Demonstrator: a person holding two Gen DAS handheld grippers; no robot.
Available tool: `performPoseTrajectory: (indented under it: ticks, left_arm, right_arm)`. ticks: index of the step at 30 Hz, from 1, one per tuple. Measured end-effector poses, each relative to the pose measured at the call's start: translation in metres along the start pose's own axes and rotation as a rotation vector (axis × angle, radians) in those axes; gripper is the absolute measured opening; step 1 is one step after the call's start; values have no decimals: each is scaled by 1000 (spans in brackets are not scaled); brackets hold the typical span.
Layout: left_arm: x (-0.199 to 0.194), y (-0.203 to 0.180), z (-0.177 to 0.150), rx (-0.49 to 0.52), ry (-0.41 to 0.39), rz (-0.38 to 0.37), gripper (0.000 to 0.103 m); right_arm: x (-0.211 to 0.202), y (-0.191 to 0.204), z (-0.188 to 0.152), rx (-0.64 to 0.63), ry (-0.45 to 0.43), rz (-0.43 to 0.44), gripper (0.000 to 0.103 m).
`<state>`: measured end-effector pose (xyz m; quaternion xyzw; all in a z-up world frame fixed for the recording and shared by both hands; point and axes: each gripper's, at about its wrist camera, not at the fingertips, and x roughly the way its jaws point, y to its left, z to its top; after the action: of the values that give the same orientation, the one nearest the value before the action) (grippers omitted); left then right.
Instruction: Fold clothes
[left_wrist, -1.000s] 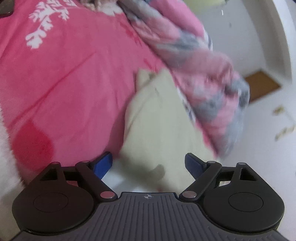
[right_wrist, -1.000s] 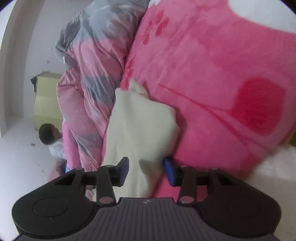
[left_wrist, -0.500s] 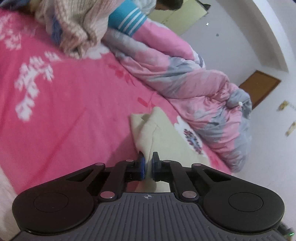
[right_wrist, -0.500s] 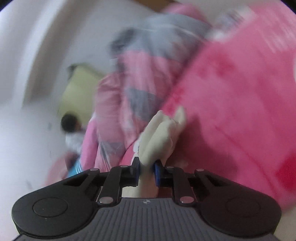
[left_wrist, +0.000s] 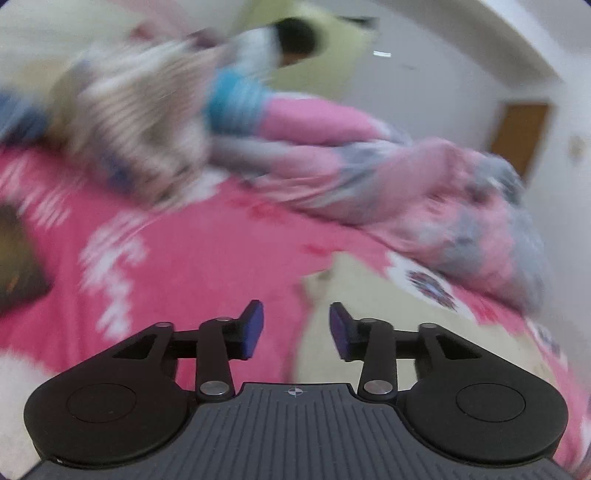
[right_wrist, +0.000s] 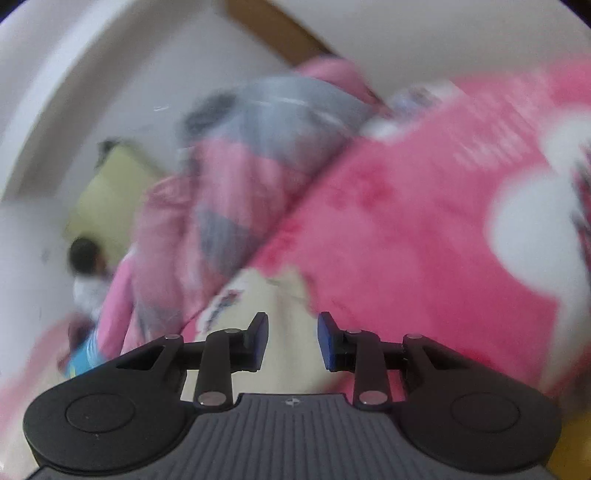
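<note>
**A:** What is the task's thing, and where does it lie?

**B:** A cream garment (left_wrist: 369, 321), folded into a compact shape, on the pink bedspread (left_wrist: 207, 258). It sits near the edge of the bedspread where the rumpled pink-and-grey quilt (left_wrist: 424, 192) is heaped; a printed motif on it faces that quilt.

**A:** And the grippers?

**B:** Left gripper (left_wrist: 295, 326): jaws released and opening, nothing pinched; the garment's edge lies beneath and beyond the gap. Right gripper (right_wrist: 291, 339): jaws likewise opening, the cream cloth (right_wrist: 280, 332) visible between them, but the pads do not press on it.

**A:** What surrounds it?

**B:** A striped knit pile (left_wrist: 129, 122) at the far side of the bedspread, a person (left_wrist: 295, 40) beyond the bed, a brown door (left_wrist: 521, 133) in the wall. Both views are blurred.

**A:** What could go wrong?

**B:** Probably the fold springing loose once unheld, since the bedspread is soft and uneven. A pad catching a loose layer as the grippers withdraw could drag the stack open or push it against the quilt.
</note>
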<state>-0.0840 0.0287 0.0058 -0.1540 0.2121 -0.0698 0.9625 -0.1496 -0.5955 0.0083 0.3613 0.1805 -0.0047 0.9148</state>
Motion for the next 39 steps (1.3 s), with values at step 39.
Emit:
performPoseTrajectory:
  ticks: [39]
  left_arm:
    - [172,-39,19,167,196,58,53]
  right_arm:
    - [197,57,6,-509,259,-190,35]
